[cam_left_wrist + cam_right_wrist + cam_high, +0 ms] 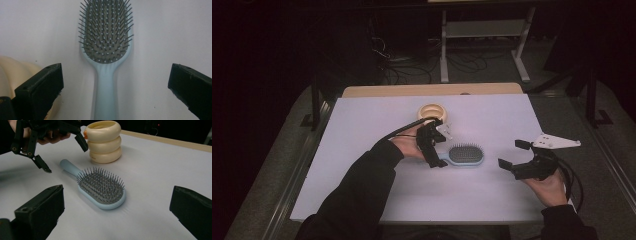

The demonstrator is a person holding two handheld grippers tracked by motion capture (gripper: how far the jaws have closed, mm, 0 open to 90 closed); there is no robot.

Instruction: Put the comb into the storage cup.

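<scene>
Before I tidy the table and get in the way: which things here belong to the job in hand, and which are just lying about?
In the job:
hairbrush, bristles up
left gripper, jaws open either side of its handle

Lying about:
cream ringed container behind the brush
right gripper, open, off to the side

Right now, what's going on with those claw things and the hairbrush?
Left gripper open over hairbrush handle, jaws either side. Right gripper open, empty, off to the side. Brush bristles-up. Cream holder close behind.
</scene>
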